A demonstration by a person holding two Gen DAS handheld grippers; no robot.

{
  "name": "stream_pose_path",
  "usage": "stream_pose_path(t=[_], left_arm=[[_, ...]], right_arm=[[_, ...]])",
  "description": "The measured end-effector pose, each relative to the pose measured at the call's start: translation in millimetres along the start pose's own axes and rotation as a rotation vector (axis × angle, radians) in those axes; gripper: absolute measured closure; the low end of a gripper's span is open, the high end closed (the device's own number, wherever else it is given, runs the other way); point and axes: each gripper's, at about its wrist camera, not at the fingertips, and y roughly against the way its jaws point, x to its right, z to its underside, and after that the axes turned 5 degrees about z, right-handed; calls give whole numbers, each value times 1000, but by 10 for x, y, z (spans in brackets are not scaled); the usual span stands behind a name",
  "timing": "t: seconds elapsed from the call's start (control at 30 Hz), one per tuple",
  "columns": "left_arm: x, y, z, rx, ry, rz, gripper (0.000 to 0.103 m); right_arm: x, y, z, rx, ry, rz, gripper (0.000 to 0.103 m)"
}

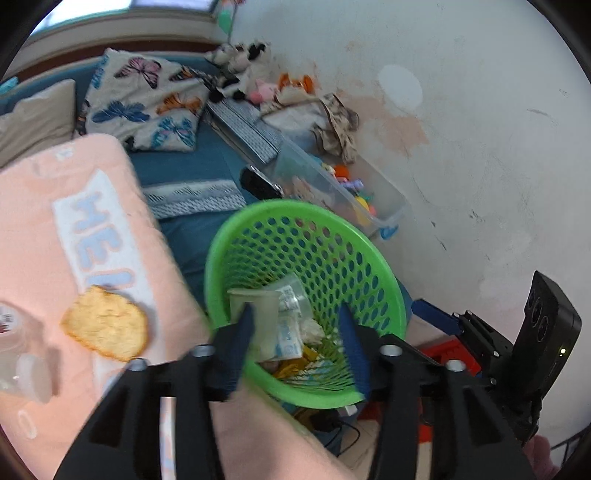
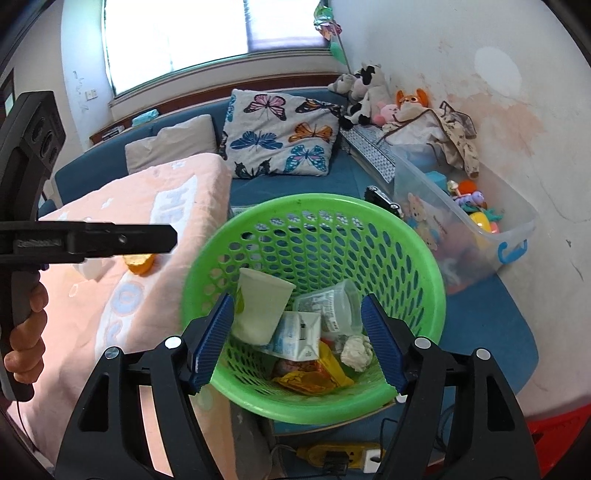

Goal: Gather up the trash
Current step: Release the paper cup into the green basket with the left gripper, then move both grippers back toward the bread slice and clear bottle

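Parted right gripper (image 2: pixel 297 341) fingers frame green basket (image 2: pixel 258 216) rim.

A window (image 2: pixel 173 33) in the far wall admits bright daylight. Below it stands a blue sofa (image 2: pixel 280 184) carrying a butterfly-print cushion (image 2: pixel 280 134) and a plain beige cushion (image 2: pixel 170 146). Stuffed toys (image 2: pixel 365 92) sit in the sofa's corner. The white wall (image 2: pixel 517 129) at right shows pinkish stains. A clear plastic storage bin (image 2: pixel 517 229) stands just beside this wall.

left tongs (image 1: pixel 297 325): open, empty | right tongs (image 2: pixel 299 328): open, empty
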Motion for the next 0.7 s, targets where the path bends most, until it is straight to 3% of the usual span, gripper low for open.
stream_pose_path(t=[0.27,0.7], left_arm=[[-370,630,28,82,77,-156,52],[-1094,1534,196,199,240,-314,46]], right_arm=[[-325,29,-84,17,40,-66,31],[-1085,-54,-298,24,136,-223,30]])
